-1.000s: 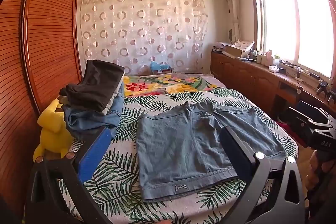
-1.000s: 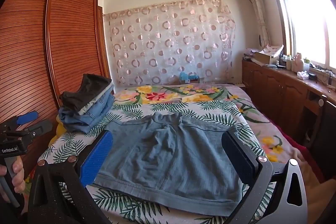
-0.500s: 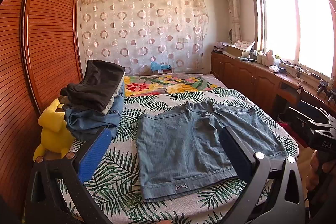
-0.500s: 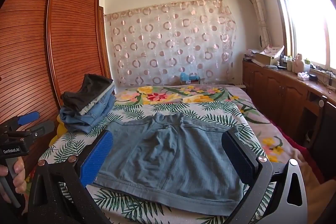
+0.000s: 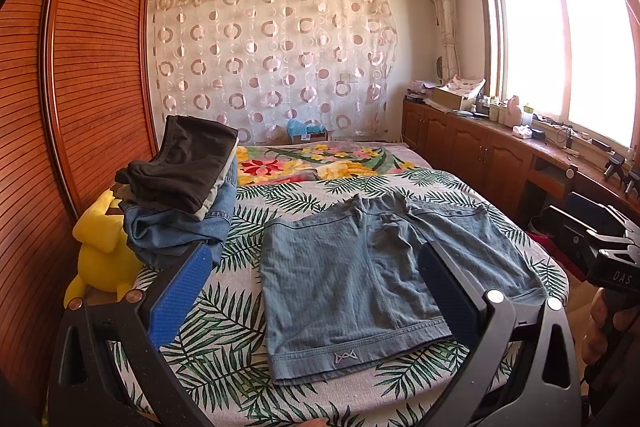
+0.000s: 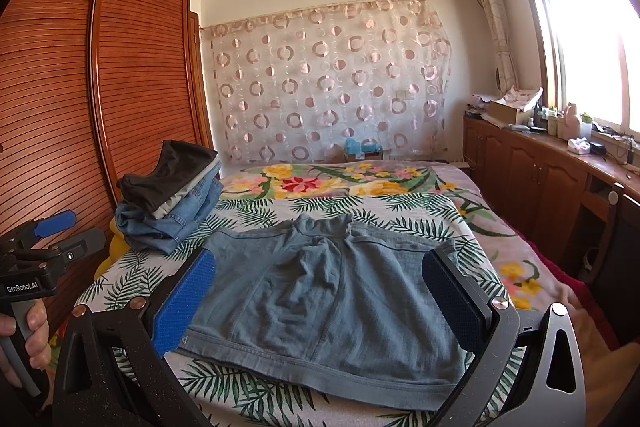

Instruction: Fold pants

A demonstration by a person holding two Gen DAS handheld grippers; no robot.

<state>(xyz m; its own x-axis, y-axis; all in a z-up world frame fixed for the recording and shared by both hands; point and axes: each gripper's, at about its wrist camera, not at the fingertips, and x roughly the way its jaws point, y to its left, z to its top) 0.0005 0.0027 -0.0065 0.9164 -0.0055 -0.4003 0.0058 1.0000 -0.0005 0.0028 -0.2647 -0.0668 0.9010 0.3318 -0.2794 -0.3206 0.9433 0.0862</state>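
A pair of blue denim shorts [image 5: 360,275] [image 6: 320,299] lies spread flat on the bed's leaf-print sheet [image 5: 224,343], leg hems toward me. My left gripper [image 5: 316,287] hovers open over the near hem, nothing between its blue pads. My right gripper [image 6: 320,291] is also open and empty, held above the shorts' near edge. In the left wrist view the right gripper's body [image 5: 600,251] shows at the right edge, held by a hand. In the right wrist view the left gripper's body [image 6: 44,247] shows at the left edge, also hand-held.
A stack of folded clothes [image 5: 180,195] [image 6: 172,195] sits at the bed's left side, next to a yellow plush toy [image 5: 100,259]. A slatted wooden wardrobe [image 5: 60,107] runs along the left. A wooden cabinet counter [image 5: 500,151] with clutter lines the right wall under the window.
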